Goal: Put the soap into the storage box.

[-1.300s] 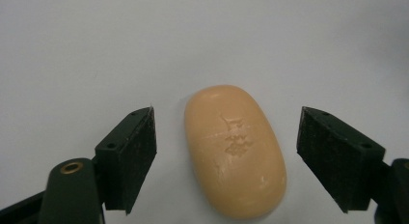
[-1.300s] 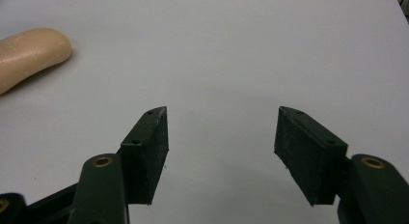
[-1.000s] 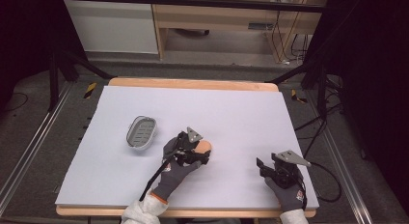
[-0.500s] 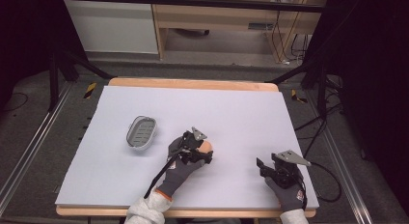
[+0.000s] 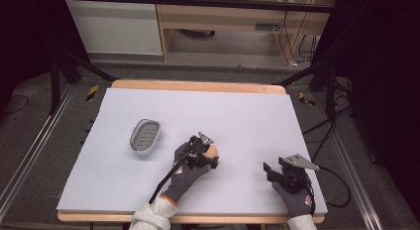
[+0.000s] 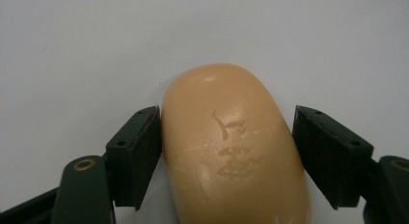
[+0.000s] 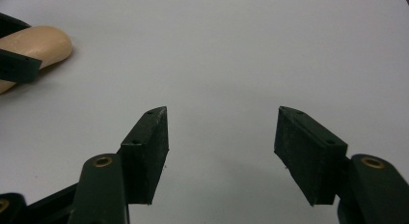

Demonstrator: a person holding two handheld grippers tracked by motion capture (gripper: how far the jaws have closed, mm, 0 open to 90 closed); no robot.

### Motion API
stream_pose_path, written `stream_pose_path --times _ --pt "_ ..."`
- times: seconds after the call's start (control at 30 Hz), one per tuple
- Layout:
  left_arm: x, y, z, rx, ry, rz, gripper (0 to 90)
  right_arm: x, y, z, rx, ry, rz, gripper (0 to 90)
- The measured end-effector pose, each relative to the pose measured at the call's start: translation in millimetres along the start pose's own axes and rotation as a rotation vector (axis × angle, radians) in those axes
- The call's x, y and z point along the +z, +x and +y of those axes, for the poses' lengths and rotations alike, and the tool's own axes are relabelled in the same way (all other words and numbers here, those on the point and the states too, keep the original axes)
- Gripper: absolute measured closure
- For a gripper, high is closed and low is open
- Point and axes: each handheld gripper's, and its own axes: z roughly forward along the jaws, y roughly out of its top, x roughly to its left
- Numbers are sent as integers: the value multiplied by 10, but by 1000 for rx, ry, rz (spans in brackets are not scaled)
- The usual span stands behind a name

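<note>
A wooden table (image 5: pixel 198 86) carried a pale lilac sheet (image 5: pixel 237 116) over nearly its whole top. On the sheet lay a grey slotted soap dish (image 5: pixel 145 136) at the left and, nearer the middle, a peach soap bar (image 6: pixel 231 147).

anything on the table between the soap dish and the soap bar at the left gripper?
Nothing. In the high view the stretch between the soap dish and the soap bar at the left gripper is bare white table cover.
</note>
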Motion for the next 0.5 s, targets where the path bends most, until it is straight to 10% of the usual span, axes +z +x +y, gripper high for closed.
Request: stream_pose_path --times 0.5 --pt "38 2 -2 -8 15 7 287 2 2 0 3 2 4 367"
